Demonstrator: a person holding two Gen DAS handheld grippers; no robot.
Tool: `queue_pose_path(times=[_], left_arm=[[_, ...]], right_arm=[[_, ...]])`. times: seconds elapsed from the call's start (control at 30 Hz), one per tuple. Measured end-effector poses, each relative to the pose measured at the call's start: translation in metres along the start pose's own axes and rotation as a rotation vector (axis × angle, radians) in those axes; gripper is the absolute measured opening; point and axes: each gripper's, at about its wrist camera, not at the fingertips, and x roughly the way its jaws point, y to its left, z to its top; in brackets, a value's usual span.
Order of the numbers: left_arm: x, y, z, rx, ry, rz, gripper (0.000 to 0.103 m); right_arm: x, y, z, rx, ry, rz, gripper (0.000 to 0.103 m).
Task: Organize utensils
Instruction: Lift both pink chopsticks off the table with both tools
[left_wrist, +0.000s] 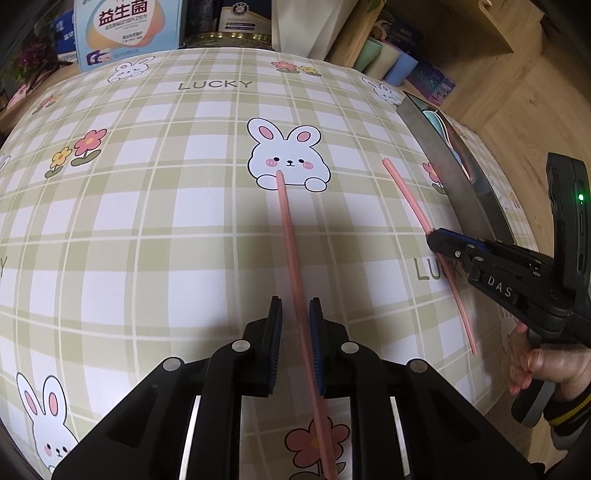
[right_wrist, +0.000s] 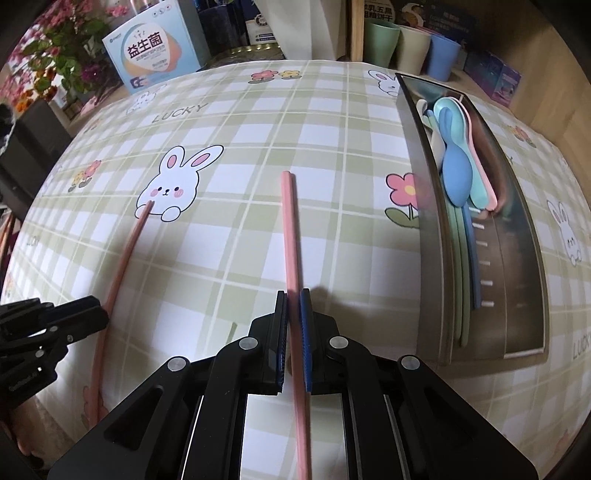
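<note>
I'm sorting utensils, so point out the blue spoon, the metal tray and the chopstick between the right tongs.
blue spoon (right_wrist: 457, 176): right wrist view, on its bowl.
metal tray (right_wrist: 424, 206): right wrist view, on its near wall.
chopstick (right_wrist: 290, 229): right wrist view, mid shaft.

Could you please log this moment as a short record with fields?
left tongs: around the left pink chopstick, a gap still showing on one side
right tongs: shut on the right chopstick
chopsticks: both flat on the tablecloth, apart, roughly parallel
tray: metal, on the right; holds blue, teal and pink spoons
behind table: cups, box, flowers
</note>
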Motion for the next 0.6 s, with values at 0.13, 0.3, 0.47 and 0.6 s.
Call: queue_pose_path(times=[0.13,0.3,0.47,0.6], left_arm=[[-0.001,0.002,-0.004,-0.036,-0.013,-0.008,0.015],[-0.002,0.004,-0.005,-0.061,-0.015,-0.014,0.015],[-0.002,-0.001,-0.007,-0.043,-0.027,0.020,0.015],[-0.001,-0.006,-0.007,-0.019,-0.031,0.047,0.015]], right_arm=[[-0.004,-0.001,-0.009,0.014,-0.017,0.009,0.008],[-0.008,-0.003,-0.018,0.036,-0.021,0.035,0.008],[-0.011,0.000,-0.024,0.027,-0.030,0.028,0.008],[-0.012,-0.004,-0.025,0.054,-0.023,0.047,0.008]])
